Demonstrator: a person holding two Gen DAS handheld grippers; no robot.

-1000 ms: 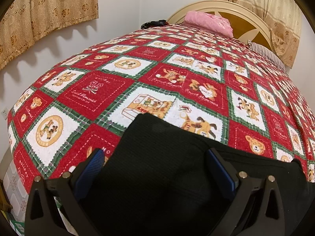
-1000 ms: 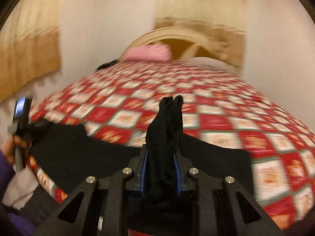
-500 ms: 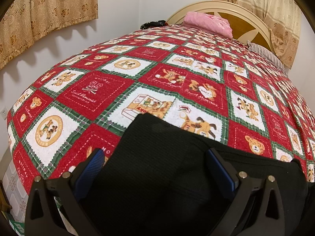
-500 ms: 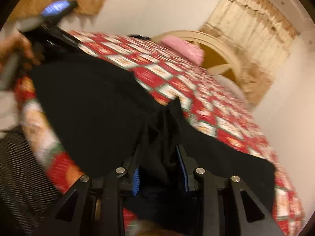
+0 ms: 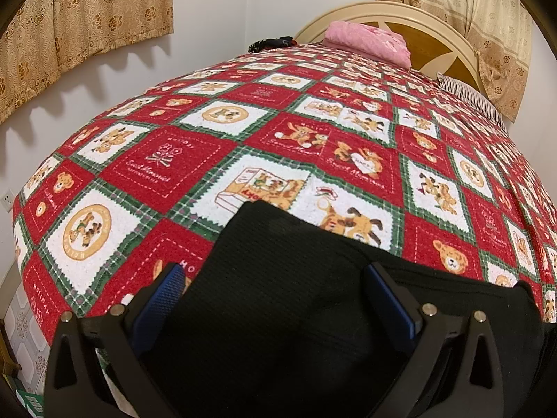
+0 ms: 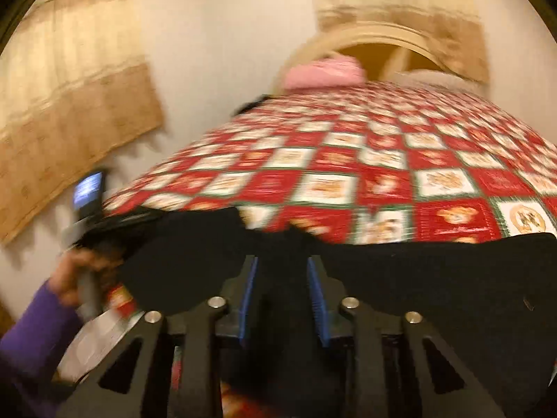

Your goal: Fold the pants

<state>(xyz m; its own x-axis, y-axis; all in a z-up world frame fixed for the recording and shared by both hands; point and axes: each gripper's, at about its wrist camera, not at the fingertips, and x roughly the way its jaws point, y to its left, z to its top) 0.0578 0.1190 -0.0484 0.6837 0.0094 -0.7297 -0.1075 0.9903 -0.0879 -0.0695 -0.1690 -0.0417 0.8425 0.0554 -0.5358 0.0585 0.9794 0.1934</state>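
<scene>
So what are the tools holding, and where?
The left tool is open over the black pants, holding nothing. The right tool is closing its jaws on a bunched fold of them.

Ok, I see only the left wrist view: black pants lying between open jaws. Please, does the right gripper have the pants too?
Observer: Its picture is blurred, but the jaws of the right gripper are closing, with cloth of the black pants between them.
Operator: And what is on its left side?
Observer: A hand in a purple sleeve holds the left gripper at the edge of the red patchwork quilt.
</scene>
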